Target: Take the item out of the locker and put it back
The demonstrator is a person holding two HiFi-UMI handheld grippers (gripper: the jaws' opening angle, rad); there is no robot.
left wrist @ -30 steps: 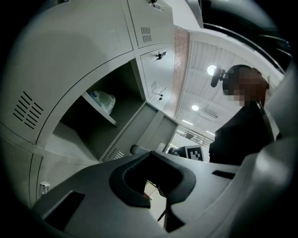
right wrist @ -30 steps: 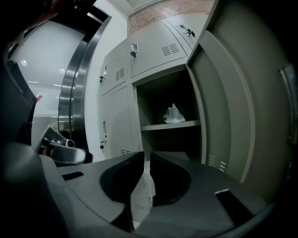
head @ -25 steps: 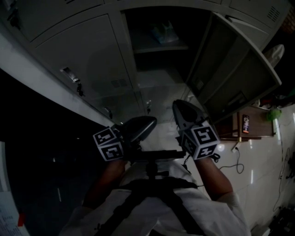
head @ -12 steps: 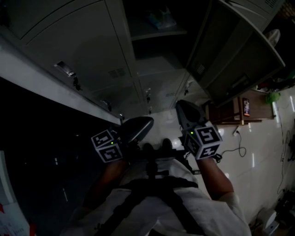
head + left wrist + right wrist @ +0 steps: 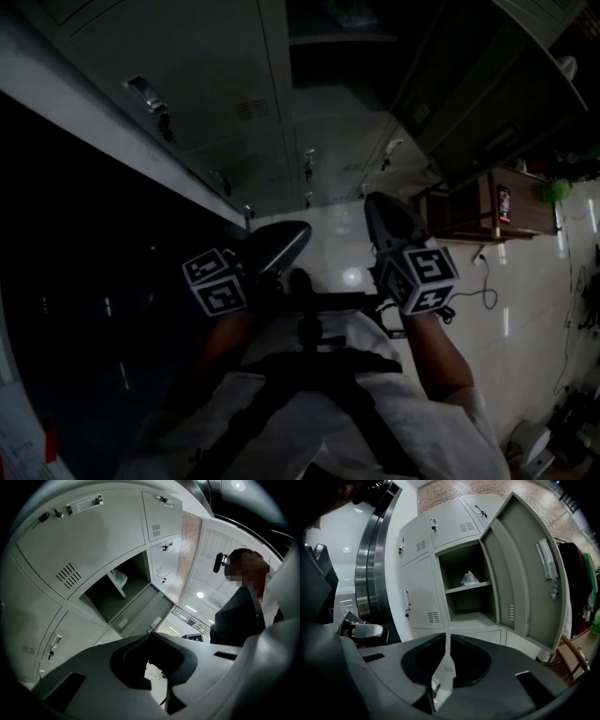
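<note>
The open locker (image 5: 464, 588) stands ahead, its door (image 5: 525, 569) swung out to the right. A pale crumpled item (image 5: 469, 578) lies on its inner shelf, also visible in the left gripper view as the same item (image 5: 120, 577). In the head view the locker (image 5: 337, 47) sits at the top edge, dark inside. My left gripper (image 5: 281, 246) and right gripper (image 5: 384, 220) hang side by side in front of my chest, well short of the locker. Both are shut with nothing in them: left gripper (image 5: 152, 633), right gripper (image 5: 447, 633).
Closed locker doors (image 5: 202, 84) fill the upper left. A wooden chair (image 5: 478, 220) stands right of the lockers, under the open door. A cable (image 5: 483, 300) trails over the glossy tiled floor (image 5: 525, 309). Clothes (image 5: 581, 583) hang at the far right. A steel column (image 5: 370, 559) rises left of the lockers.
The lockers have slid up toward the top edge of the head view, more floor shows, and both grippers have sunk a little while staying shut and side by side.
</note>
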